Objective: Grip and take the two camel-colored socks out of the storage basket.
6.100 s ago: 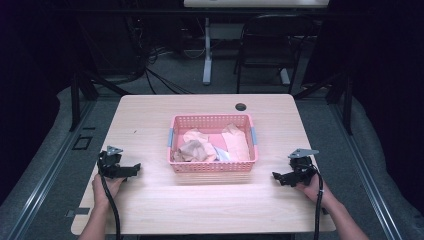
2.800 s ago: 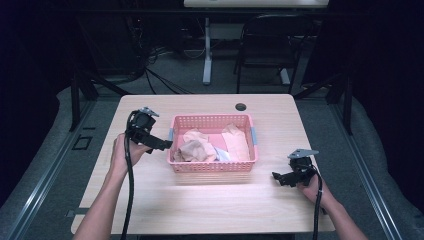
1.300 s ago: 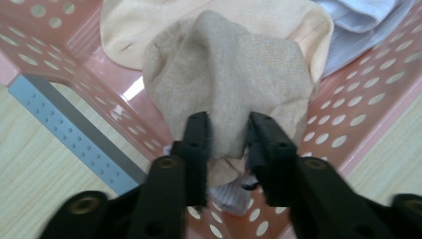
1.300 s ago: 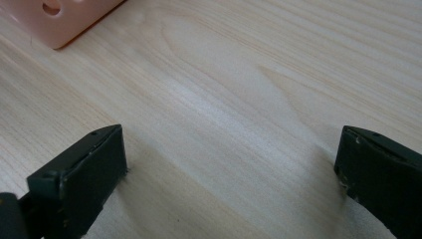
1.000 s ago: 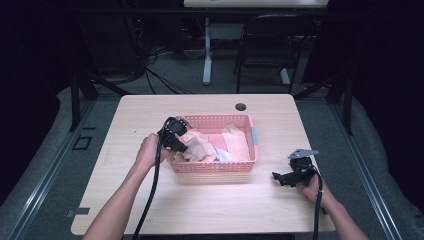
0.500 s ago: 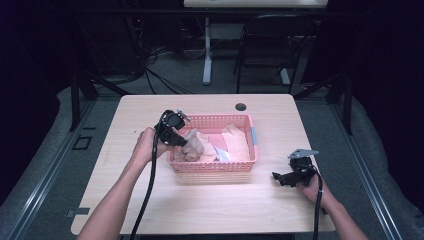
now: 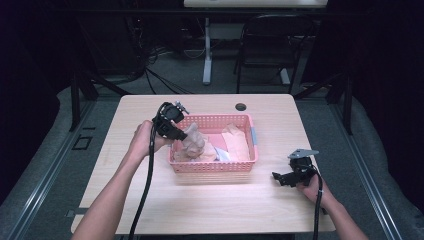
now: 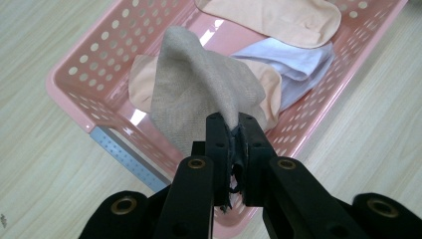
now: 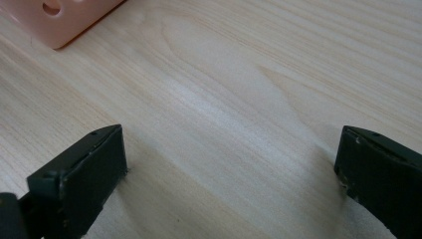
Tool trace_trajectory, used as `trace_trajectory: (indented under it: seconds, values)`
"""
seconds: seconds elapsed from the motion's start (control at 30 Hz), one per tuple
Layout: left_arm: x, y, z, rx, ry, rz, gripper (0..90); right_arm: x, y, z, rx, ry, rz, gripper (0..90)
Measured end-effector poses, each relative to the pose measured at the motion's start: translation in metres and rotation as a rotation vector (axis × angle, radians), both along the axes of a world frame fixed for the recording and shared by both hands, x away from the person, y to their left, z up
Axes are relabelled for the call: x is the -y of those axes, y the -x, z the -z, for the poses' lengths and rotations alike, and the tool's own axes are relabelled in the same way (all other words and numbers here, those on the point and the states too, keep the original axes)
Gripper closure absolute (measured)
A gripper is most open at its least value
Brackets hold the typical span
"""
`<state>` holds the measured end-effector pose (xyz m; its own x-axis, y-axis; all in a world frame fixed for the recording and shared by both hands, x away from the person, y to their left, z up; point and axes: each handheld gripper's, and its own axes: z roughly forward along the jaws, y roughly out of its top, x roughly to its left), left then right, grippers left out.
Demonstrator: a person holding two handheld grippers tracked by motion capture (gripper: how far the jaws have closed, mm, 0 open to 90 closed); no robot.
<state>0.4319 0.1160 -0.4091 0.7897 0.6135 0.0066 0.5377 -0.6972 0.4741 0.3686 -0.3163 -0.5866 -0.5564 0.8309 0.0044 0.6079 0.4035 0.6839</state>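
Sock: a beige sock (image 8: 199, 84) is pinched by its edge between the jaws of the left gripper (image 8: 233, 130), at the centre of the left gripper view; it hangs over the lower left corner of the basket (image 8: 74, 94).
Left gripper: clenched on the sock, jaws nearly together, only a small fold of cloth between them.
Right gripper: the right gripper (image 9: 229, 164) is released, jaws wide apart, low over bare table (image 9: 239, 79) at the lower right of the high view, well apart from the sock.
Risk of slip: I judge the hold is thin, so the sock may slide out if it is pulled fast.
Risk of snag: the hanging end seems to touch the peach sock (image 8: 142, 79) under it, so that one may be dragged along or the light basket may shift.
Risk at rim: the cloth may catch on the holed wall when it goes over.
Count of grippers: two.
Count of baskets: one, pink, at the middle of the table.
Count of socks: four that I can tell, one beige, two peach, one white (image 8: 293, 64); more may be hidden below.
Far things: one dark round hole (image 7: 241, 106) near the table's upper edge, one chair (image 7: 272, 47) behind.
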Motion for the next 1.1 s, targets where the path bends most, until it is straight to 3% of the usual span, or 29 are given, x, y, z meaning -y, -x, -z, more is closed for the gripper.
trace_trajectory:
  seconds: [0.57, 0.83, 1.1]
  values:
    - [-0.01, 0.0, -0.035, 0.022, 0.014, -0.001, 85.0, 0.0, 0.0, 0.0, -0.002, -0.004, -0.002, 0.0]
    - [-0.024, 0.002, -0.054, 0.034, 0.017, -0.01, 84.9, 0.0, 0.0, 0.0, -0.001, -0.005, -0.003, 0.0]
    - [-0.042, 0.003, -0.061, 0.033, 0.021, -0.035, 84.9, 0.0, 0.0, 0.0, -0.002, -0.005, -0.003, 0.0]
